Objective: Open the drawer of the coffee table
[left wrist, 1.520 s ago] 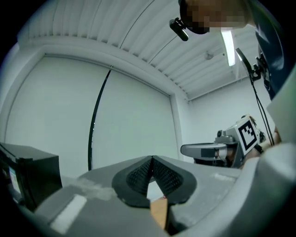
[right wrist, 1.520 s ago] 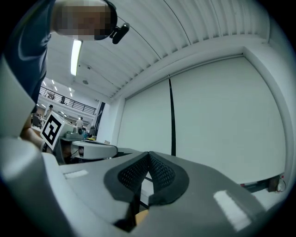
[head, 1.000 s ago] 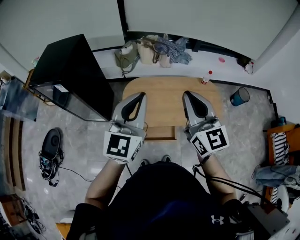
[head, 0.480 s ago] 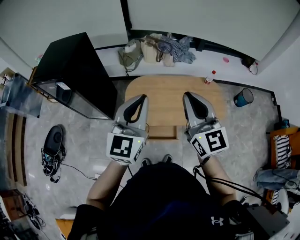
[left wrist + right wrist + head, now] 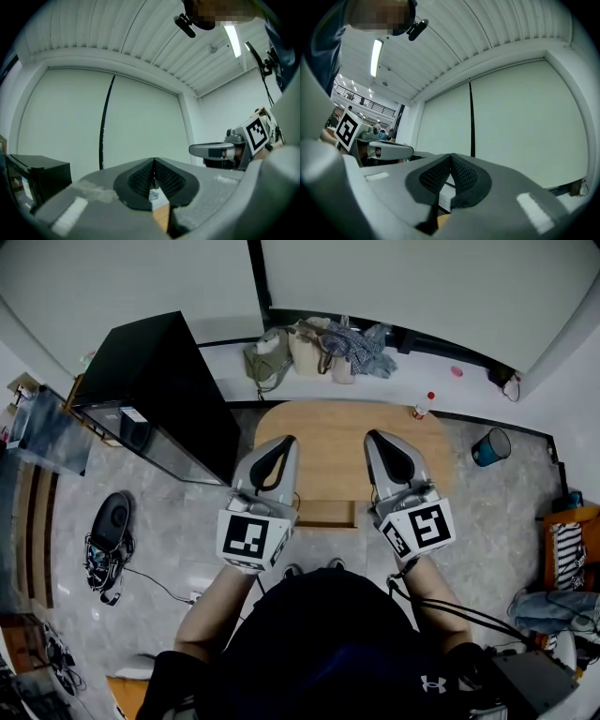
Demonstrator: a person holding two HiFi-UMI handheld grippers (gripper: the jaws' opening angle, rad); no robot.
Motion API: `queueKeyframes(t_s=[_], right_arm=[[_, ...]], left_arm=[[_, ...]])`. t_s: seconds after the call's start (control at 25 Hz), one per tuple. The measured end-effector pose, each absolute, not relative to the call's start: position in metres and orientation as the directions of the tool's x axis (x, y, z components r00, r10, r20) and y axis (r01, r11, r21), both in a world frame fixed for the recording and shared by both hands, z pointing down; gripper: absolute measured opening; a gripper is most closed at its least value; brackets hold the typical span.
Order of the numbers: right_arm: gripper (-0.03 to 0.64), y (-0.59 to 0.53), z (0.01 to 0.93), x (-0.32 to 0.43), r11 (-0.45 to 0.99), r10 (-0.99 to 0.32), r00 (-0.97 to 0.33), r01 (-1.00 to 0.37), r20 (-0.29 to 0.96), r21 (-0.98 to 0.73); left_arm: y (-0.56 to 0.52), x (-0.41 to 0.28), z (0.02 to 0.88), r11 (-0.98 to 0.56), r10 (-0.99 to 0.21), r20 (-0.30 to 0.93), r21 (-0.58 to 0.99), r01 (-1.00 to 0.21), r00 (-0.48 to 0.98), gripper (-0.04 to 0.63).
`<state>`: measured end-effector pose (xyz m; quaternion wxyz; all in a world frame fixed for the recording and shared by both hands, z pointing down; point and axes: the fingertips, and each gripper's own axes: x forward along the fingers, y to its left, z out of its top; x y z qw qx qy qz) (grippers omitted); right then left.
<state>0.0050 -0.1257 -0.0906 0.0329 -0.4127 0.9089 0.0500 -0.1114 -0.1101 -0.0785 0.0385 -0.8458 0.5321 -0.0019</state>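
Note:
The wooden coffee table lies below me, its rounded top seen from above. Its drawer front is a wood panel at the near edge, between my two hands. My left gripper hovers over the table's left part, shut and empty. My right gripper hovers over the right part, also shut and empty. Both are held level, side by side, pointing at the far wall. In the left gripper view the pads meet with nothing between them. The right gripper view shows the same for its pads. Neither gripper touches the drawer.
A black cabinet stands left of the table. Bags and clothes lie along the far wall, with a small bottle at the table's far right corner. A teal bin is at right. A black device with cables sits on the floor at left.
Both grippers stay shut and nearly still over the table. The head view has shifted slightly, so the room sits a little lower and to the right.

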Motion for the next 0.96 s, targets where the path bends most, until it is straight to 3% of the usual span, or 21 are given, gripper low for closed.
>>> queueKeyframes(t_s=[0.96], right_arm=[[-0.002,-0.116,-0.086,0.005,0.671,-0.736,-0.672,-0.741,-0.082,0.044]], left_arm=[[-0.105,-0.109,-0.079,-0.440,-0.897,-0.016,-0.081,-0.894,0.442,0.002]])
